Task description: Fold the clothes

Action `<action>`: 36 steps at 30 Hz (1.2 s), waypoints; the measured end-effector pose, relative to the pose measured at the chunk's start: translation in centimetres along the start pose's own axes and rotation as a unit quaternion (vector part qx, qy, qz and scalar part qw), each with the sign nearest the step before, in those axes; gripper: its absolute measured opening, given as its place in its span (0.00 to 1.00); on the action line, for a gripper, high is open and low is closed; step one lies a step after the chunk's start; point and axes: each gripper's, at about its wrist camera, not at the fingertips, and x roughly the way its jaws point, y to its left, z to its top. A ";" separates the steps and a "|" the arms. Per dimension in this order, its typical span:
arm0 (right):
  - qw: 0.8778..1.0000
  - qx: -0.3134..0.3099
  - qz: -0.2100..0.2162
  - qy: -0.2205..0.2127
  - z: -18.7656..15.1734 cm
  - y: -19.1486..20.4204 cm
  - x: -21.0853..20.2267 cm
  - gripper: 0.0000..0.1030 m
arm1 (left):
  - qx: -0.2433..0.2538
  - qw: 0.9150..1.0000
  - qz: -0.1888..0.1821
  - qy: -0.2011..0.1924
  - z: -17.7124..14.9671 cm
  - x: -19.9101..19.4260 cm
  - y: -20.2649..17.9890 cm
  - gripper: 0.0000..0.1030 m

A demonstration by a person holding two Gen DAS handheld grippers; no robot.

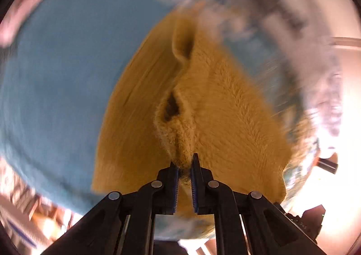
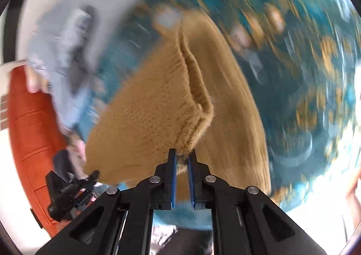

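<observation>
A fuzzy tan garment point(image 1: 225, 108) hangs in front of both cameras. My left gripper point(image 1: 185, 164) is shut on a bunched edge of it, with folds running away from the pads. My right gripper point(image 2: 182, 153) is shut on another bunched edge of the same tan garment point(image 2: 146, 108). The cloth is lifted and stretched away from each gripper. The left gripper point(image 2: 67, 189) also shows at the lower left of the right wrist view. Both views are motion-blurred.
A blue surface point(image 1: 67, 74) lies behind the garment in the left view. A blue and orange patterned cloth point(image 2: 304, 74) fills the right view's far side. A grey garment point(image 2: 79, 40) and an orange object point(image 2: 29, 131) are at left.
</observation>
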 end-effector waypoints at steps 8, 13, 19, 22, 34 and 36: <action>0.998 0.042 -0.032 0.029 -3.0 -4.4 1.9 0.08 | -0.018 1.000 0.012 0.016 -2.4 1.6 1.7 0.09; 0.997 0.049 -0.053 0.034 -3.4 -5.7 2.0 0.04 | -0.014 0.999 0.047 0.019 -1.6 3.0 1.8 0.10; 0.996 0.067 -0.057 0.034 -2.6 -7.3 1.9 0.04 | -0.009 0.999 0.037 0.032 0.1 3.4 1.1 0.14; 0.997 0.058 -0.049 0.019 -1.6 -7.2 1.1 0.04 | 0.016 0.999 0.024 0.037 0.5 2.2 0.3 0.26; 0.997 0.040 0.009 -0.072 7.1 -4.0 -1.5 0.66 | 0.045 0.997 0.007 -0.064 11.8 -3.9 -3.4 0.63; 0.996 0.035 0.010 -0.078 7.9 -3.7 -0.7 0.66 | 0.052 0.996 0.013 -0.074 12.8 -3.0 -2.8 0.65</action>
